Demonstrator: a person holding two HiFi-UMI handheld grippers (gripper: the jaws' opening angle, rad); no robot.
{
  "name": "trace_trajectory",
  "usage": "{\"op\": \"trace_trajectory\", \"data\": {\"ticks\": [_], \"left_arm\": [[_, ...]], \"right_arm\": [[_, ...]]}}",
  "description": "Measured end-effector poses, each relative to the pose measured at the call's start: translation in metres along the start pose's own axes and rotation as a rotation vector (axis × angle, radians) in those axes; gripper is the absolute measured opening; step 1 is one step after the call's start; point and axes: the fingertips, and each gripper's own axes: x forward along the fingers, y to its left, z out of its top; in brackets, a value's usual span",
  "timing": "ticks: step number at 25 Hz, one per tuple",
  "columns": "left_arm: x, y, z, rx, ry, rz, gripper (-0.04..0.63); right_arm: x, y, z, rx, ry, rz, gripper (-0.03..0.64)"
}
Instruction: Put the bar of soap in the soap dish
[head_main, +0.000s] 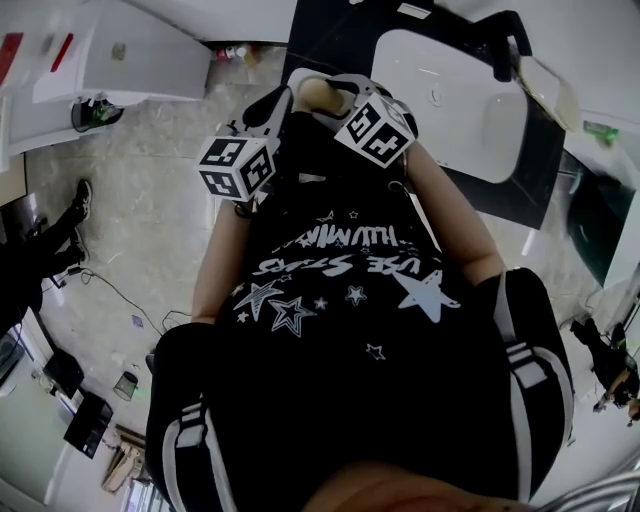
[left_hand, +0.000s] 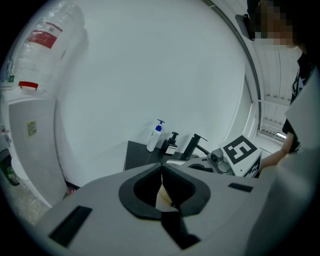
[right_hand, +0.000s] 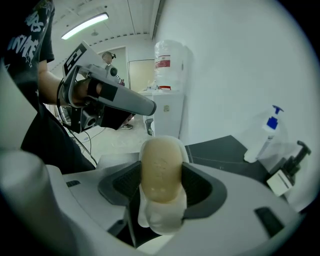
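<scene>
Head view: looking down the person's black printed T-shirt (head_main: 350, 300). Both grippers are held out at the far side. Left gripper (head_main: 278, 105) and right gripper (head_main: 338, 92) are tips close together, with a pale bar of soap (head_main: 318, 95) showing at the right one's tip. A white sink (head_main: 450, 95) in a dark counter (head_main: 540, 150) lies far right. How far either claw is open cannot be read here.

Left gripper view: the jaws are closed tip to tip with nothing gripped. Only here: a black faucet (left_hand: 192, 145) beside a blue-capped pump bottle (left_hand: 156, 135) against the white wall.

Right gripper view: the jaws are clamped on the soap's two sides and it stands upright between them. A white lump (right_hand: 160, 215) is under it; what it is I cannot tell. A water cooler (right_hand: 167, 90) stands far left.
</scene>
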Motion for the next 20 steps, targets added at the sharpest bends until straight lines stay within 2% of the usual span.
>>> {"op": "trace_trajectory", "data": {"ticks": [6,11,20], "left_arm": [[-0.001,-0.003,0.002,0.004,-0.005,-0.011,0.012],[-0.005,-0.007,0.003,0.010,-0.007,-0.036,0.012],[-0.016,-0.014,0.006,0.025,-0.009,-0.090,0.012]], "right_arm": [[-0.001,0.000,0.001,-0.003,-0.009,-0.025,0.253],[-0.002,-0.003,-0.001,-0.010,0.004,-0.079,0.253],[-0.007,-0.004,0.000,-0.006,-0.006,-0.121,0.253]]}}
